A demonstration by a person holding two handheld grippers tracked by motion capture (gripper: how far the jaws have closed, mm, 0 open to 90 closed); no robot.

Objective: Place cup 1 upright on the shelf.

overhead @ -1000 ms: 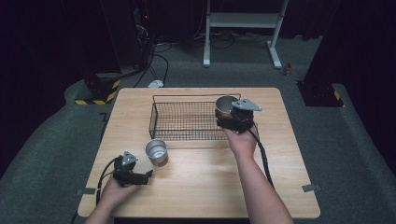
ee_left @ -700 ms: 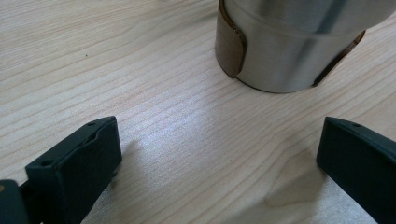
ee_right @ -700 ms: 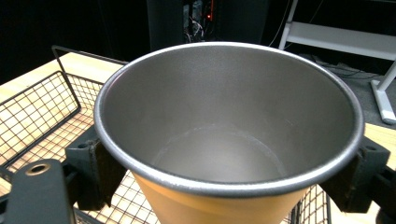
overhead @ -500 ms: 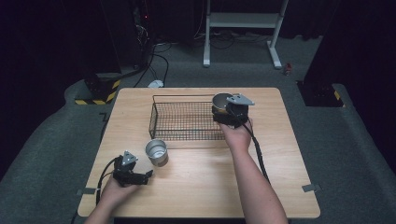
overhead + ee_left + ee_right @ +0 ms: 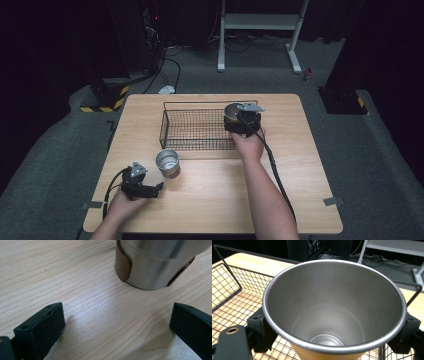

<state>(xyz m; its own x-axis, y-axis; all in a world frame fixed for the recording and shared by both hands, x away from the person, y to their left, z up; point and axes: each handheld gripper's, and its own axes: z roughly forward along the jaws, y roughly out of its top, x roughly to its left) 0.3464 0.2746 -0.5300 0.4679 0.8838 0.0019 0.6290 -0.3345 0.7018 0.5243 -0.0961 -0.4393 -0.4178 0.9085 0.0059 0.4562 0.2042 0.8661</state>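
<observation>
Steel is what the right tool has hold of: a tapered, brushed stainless-steel cup, upright, with the two black jaws pressed against its outer wall just under the rim. It hangs over the right end of the black wire-mesh basket that stands on the pale wooden bench.

From where I stand, the step looks like setting this cup down inside the basket. To do it well, I would keep the cup level and lower it straight, well inside the basket's raised wire rim, so its base meets the mesh flat rather than catching a wire. Only when the base sits should the jaws part, and the tool should lift straight up afterwards.

Near the front left of the bench, the left tool rests with its jaws wide apart and empty. A second shiny steel cup stands just ahead of it, likely next, so leave room beside the first.
</observation>
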